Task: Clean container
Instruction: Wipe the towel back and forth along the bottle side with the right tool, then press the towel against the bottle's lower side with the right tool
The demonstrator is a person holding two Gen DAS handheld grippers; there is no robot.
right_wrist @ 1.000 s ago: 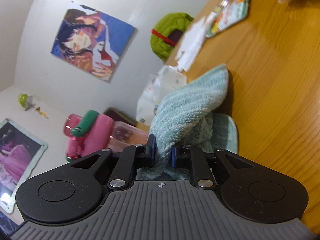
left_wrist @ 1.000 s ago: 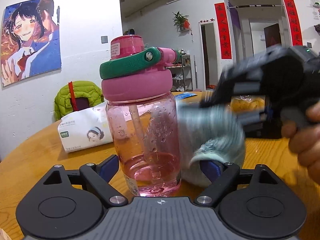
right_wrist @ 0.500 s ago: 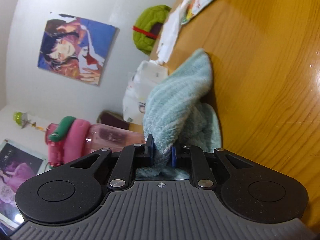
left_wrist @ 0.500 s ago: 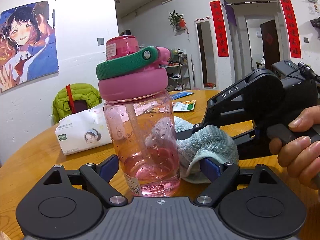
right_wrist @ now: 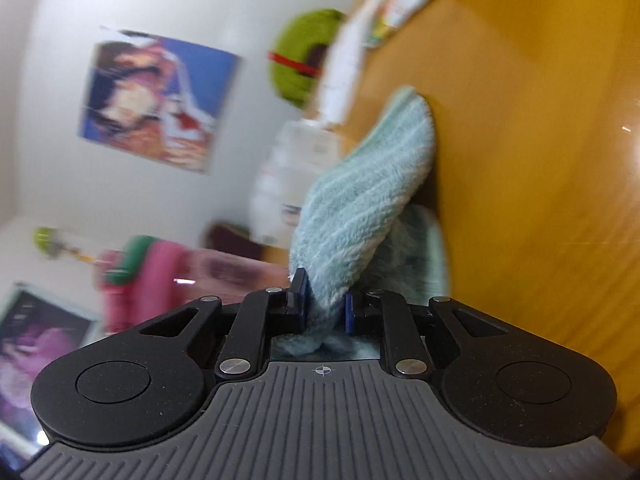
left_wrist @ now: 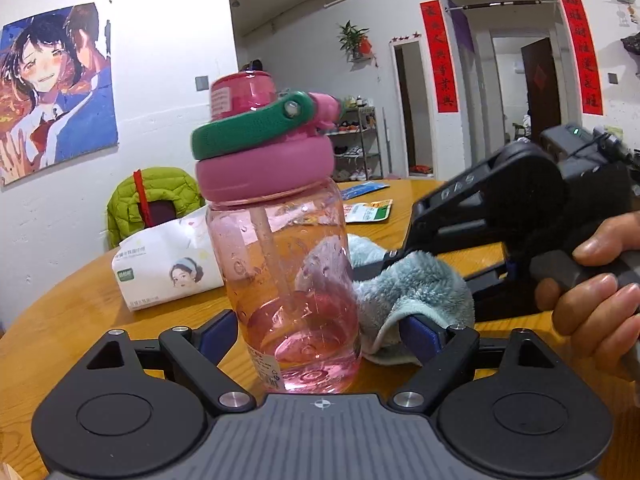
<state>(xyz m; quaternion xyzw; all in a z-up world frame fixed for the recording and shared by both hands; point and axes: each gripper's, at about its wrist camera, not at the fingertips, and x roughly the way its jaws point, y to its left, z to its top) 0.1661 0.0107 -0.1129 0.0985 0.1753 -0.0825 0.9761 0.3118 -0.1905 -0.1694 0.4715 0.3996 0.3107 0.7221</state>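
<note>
A clear pink water bottle (left_wrist: 290,276) with a pink lid and green handle stands upright on the wooden table (left_wrist: 72,320). My left gripper (left_wrist: 320,336) is open, its blue-padded fingers on either side of the bottle's base, apart from it. My right gripper (right_wrist: 325,304) is shut on a pale teal fluffy cloth (right_wrist: 360,208). In the left wrist view the cloth (left_wrist: 416,284) presses against the bottle's lower right side, with the right gripper (left_wrist: 390,258) behind it. The bottle (right_wrist: 168,276) shows blurred at the left of the right wrist view.
A white tissue pack (left_wrist: 168,268) lies left of the bottle. Snack packets (left_wrist: 368,210) lie farther back on the table. A green jacket (left_wrist: 156,196) hangs on a chair behind the table. A person's hand (left_wrist: 592,292) holds the right gripper.
The right gripper swept the cloth down from the bottle's side to its lower right, near the table. The bottle and left gripper stayed nearly still.
</note>
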